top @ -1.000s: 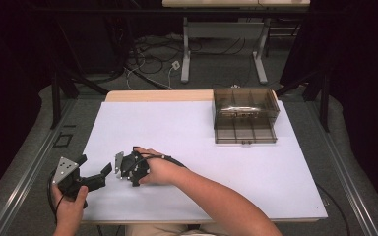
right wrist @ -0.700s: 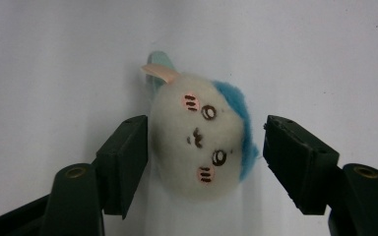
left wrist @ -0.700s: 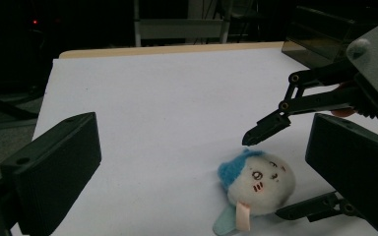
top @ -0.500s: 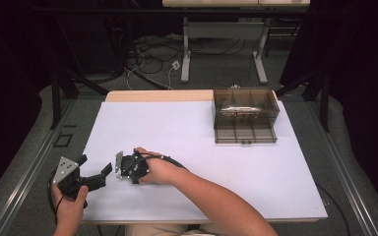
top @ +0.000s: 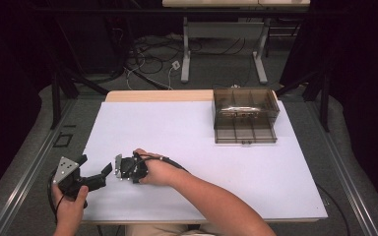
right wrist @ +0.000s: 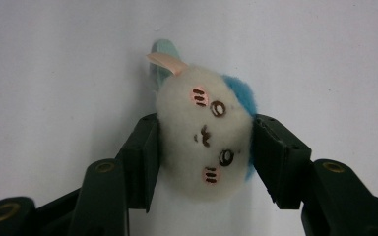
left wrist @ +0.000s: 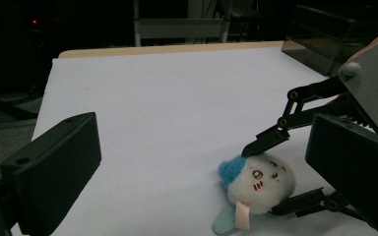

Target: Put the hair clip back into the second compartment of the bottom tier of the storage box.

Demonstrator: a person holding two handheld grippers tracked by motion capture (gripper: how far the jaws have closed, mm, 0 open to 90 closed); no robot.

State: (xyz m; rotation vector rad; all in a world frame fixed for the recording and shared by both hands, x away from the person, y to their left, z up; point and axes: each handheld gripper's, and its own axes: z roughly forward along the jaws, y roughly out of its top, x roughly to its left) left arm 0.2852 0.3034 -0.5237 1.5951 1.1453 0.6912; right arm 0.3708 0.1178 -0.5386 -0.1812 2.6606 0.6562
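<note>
Left tool (top: pixel 106 171) stood wide and empty at the worktop's (top: pixel 187 132) near-left corner. Just right of it, the right tool (right wrist: pixel 204 162) had just closed on the white-and-blue plush toy (right wrist: pixel 204 142), resting on the worktop. Smoked compartment box (top: pixel 245 118) sat far right.

A white rectangular tabletop (top: pixel 187 132) with a pale wooden strip along its far edge (top: pixel 157 95) stands on a grey floor (top: pixel 29 147). On the far right part of the table sits a smoky, see-through plastic box with compartments (top: pixel 245 115). Beyond the table, a tangle of black and white cables (top: pixel 152 59) lies on the floor, beside the grey metal legs of a second table (top: pixel 221 34). Black metal stand legs (top: pixel 61 81) rise at the left. The surroundings are dark; the light falls mostly on the tabletop.
</note>
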